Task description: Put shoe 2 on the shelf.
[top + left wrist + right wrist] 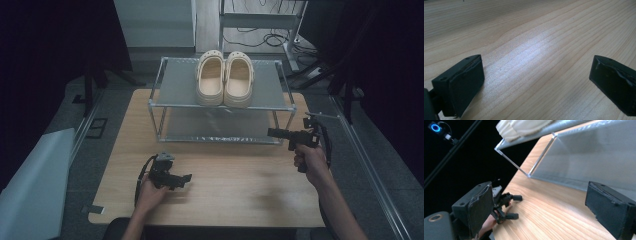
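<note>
We judge the work done: the clogs (224,79) sit paired on the rack's (170,90) top shelf, both tools gaping and empty, left tool (186,178) low by the desk's (235,185) near edge, right tool (272,133) raised near its right edge.

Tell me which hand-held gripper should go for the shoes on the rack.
Right, probably. The right hand-held gripper is raised beside the rack, jaws open and aimed along it, closer to the shoes. The left hand-held gripper sits low over the table, farther away.
</note>
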The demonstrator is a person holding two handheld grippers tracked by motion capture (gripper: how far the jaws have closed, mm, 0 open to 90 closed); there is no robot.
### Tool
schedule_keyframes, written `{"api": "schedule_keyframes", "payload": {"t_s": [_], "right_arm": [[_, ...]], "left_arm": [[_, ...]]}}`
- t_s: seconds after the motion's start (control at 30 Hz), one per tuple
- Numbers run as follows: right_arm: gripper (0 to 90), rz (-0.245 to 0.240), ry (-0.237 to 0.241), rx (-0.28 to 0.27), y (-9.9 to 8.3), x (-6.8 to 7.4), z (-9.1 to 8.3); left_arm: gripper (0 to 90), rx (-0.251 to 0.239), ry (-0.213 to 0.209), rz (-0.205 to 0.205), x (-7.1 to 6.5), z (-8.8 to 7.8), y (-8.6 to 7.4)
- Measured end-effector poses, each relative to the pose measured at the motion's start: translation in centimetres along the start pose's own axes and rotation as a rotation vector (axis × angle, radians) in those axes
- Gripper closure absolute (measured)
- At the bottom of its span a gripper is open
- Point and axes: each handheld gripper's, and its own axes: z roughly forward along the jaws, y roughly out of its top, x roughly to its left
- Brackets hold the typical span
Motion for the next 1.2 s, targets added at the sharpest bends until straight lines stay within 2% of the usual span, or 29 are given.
{"api": "schedule_keyframes", "payload": {"t_s": [0.37, 0.77, 1.03, 1.2], "right_arm": [[7.6, -0.012, -0.028, 0.024, -3.4, -1.4, -1.5], [7.9, -0.029, -0.098, 0.055, -7.2, -2.6, -1.0], [8.0, -0.079, -0.181, 0.086, -9.0, -3.0, -0.3], [7.9, -0.115, -0.257, 0.117, -10.3, -3.5, 0.4]], "left_arm": [[0.0, 0.008, 0.002, 0.002, -0.1, 0.0, 0.0], [0.0, 0.009, 0.003, 0.009, -0.1, 0.0, -0.1], [0.0, 0.008, 0.006, 0.012, -0.2, 0.0, -0.1], [0.0, 0.011, 0.014, 0.02, -0.3, -0.1, -0.1]]}}
